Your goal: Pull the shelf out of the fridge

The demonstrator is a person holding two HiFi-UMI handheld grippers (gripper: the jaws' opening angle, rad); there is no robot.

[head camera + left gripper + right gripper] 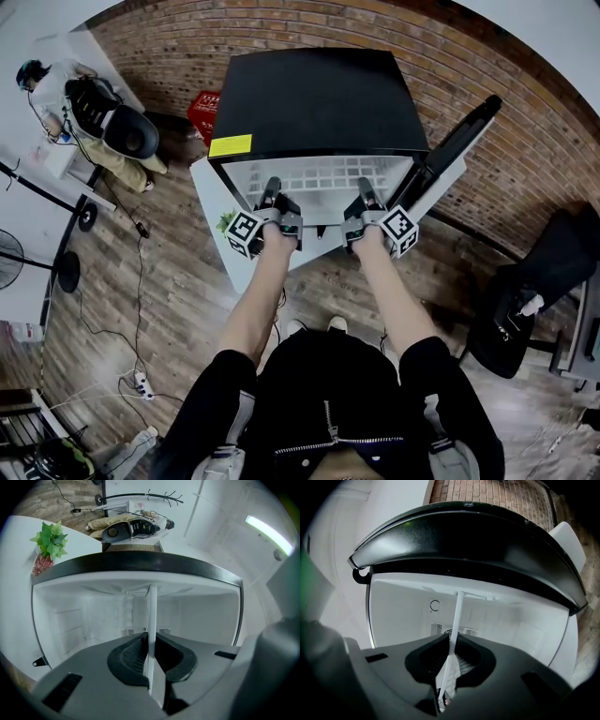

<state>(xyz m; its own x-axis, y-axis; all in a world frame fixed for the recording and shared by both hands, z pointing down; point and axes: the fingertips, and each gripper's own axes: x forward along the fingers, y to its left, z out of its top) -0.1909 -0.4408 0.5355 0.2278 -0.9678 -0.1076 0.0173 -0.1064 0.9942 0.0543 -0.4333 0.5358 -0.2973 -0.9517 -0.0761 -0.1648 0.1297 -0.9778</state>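
A black mini fridge (319, 98) stands with its door (455, 150) swung open to the right. Its white wire shelf (323, 176) lies level inside, the front edge toward me. My left gripper (272, 202) is shut on the left part of that front edge, and my right gripper (364, 202) is shut on the right part. In the left gripper view the shelf (151, 616) shows edge-on as a thin white strip pinched in the left gripper (150, 656). The right gripper view shows the same shelf (457, 616) clamped in the right gripper (451, 656).
The fridge stands on a white table (208, 183) with a small potted plant (225, 220) at its left corner. A red crate (202, 112) sits behind. A seated person (56, 84) and chair (131, 136) are far left; another black chair (539, 291) is at right.
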